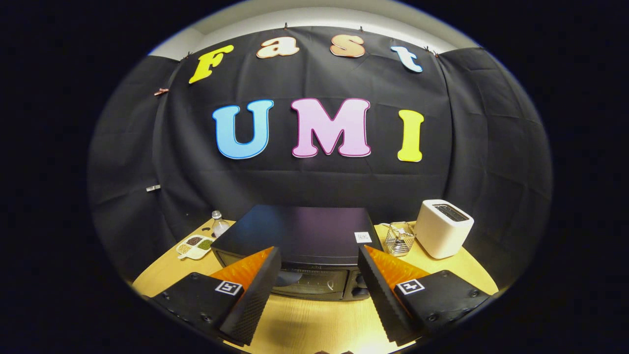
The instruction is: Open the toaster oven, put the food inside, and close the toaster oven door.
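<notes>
A black toaster oven (300, 233) stands on the wooden table (319, 324), straight ahead of my fingers. Its glass door (307, 281) faces me and looks closed, seen in the gap between the fingers. My gripper (318, 263) is held above the table in front of the oven, open wide with nothing between its fingers. The fingertips flank the oven's front corners without touching it. Which item is the food I cannot tell from here.
A white pop-up toaster (443, 227) sits to the right of the oven, with a small wire basket (399, 238) between them. Left of the oven are a white divided dish (195, 246) of small foods and a clear bottle (219, 224).
</notes>
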`<move>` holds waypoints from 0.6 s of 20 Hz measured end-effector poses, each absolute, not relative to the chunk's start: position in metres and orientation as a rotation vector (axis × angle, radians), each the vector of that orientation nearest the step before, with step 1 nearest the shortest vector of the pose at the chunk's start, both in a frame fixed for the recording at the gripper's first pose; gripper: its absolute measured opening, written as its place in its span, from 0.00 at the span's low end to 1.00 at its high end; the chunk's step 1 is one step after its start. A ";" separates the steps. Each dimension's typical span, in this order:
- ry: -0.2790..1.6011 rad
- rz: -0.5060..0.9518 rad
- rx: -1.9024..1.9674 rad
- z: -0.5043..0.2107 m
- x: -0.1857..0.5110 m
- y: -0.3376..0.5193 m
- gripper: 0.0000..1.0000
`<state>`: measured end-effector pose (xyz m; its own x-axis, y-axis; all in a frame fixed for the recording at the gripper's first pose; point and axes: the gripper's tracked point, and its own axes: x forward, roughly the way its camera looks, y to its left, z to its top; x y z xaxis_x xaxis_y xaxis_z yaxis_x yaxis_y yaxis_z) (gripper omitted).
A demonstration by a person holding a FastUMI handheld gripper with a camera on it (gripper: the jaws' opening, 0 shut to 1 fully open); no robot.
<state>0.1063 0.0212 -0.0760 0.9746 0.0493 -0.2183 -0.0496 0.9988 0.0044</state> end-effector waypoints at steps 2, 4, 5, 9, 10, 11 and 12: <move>0.228 0.049 -0.005 -0.082 0.117 0.025 0.98; 0.241 0.053 0.012 -0.088 0.126 0.031 0.98; 0.251 0.056 0.017 -0.092 0.130 0.036 0.98; 0.275 0.104 -0.011 -0.110 0.136 0.064 0.99; 0.279 0.114 -0.024 -0.115 0.138 0.071 0.99; 0.290 0.121 -0.032 -0.121 0.141 0.077 0.99; 0.303 0.128 -0.032 -0.129 0.144 0.083 0.99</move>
